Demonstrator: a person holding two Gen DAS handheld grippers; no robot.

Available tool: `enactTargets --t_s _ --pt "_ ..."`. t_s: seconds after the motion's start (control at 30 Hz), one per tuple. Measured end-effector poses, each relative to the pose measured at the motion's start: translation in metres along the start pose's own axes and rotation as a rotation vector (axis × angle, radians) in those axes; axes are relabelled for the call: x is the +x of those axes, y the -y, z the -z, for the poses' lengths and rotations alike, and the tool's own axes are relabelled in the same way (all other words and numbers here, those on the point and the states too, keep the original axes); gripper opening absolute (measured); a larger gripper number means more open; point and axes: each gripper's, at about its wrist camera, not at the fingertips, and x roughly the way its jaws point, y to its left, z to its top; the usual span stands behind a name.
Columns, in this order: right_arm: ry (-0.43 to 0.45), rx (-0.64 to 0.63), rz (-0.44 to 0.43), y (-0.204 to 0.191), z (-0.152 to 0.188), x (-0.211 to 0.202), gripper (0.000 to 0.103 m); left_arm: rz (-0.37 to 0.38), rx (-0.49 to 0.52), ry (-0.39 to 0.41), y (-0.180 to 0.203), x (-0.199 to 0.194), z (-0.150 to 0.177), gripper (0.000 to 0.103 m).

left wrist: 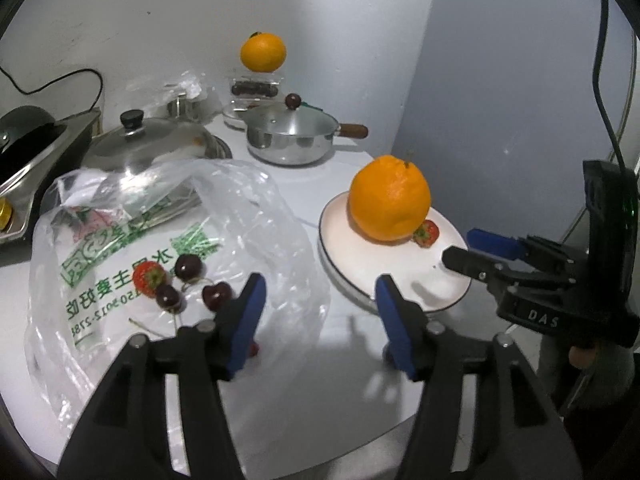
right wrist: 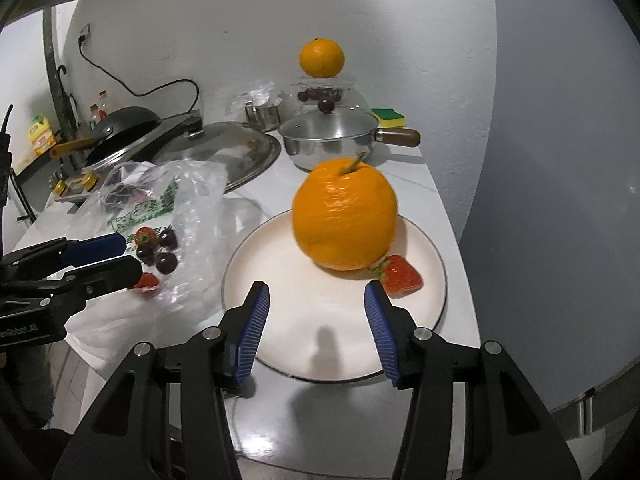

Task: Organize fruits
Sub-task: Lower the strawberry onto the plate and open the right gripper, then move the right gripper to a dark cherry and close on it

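Both tools are empty, with their pads apart. The left tool hangs over bare worktop with a plastic bag just to its left, and the right tool stands over the near part of a white plate. Ahead of the right tool an orange sits on the plate with a strawberry touching its lower right side. On the bag, ahead and left of the left tool, lie another strawberry and three dark cherries close together, and a further red fruit lies on the bag by the left tool's near pad. The main risk, as I judge it, is the bag: the film is loose and crinkled, so a pad closing on a cherry may pinch plastic instead and drag the other fruit off the worktop's near edge. Cherries are small, smooth and round, so they may squirt out of a hard squeeze. The strawberries are soft and could bruise. On the plate, a nudge could roll the orange onto the strawberry or toward the rim.
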Motion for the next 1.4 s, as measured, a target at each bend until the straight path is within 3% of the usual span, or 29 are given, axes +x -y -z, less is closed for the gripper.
enactTargets --t_s 0.43,0.83,1.4 --pt "-0.049 -0.021 -0.037 -0.04 0.022 0.004 0.052 -0.002 -0.038 0.005 -0.02 -0.02 0.026 0.072" --pt "-0.084 -0.036 -0.056 -0.066 0.039 0.014 0.052 -0.034 -0.077 -0.011 -0.041 -0.027 0.046 0.072" --pt "-0.116 -0.051 0.006 -0.068 0.053 0.031 0.052 -0.046 -0.099 -0.031 -0.049 -0.03 0.062 0.072"
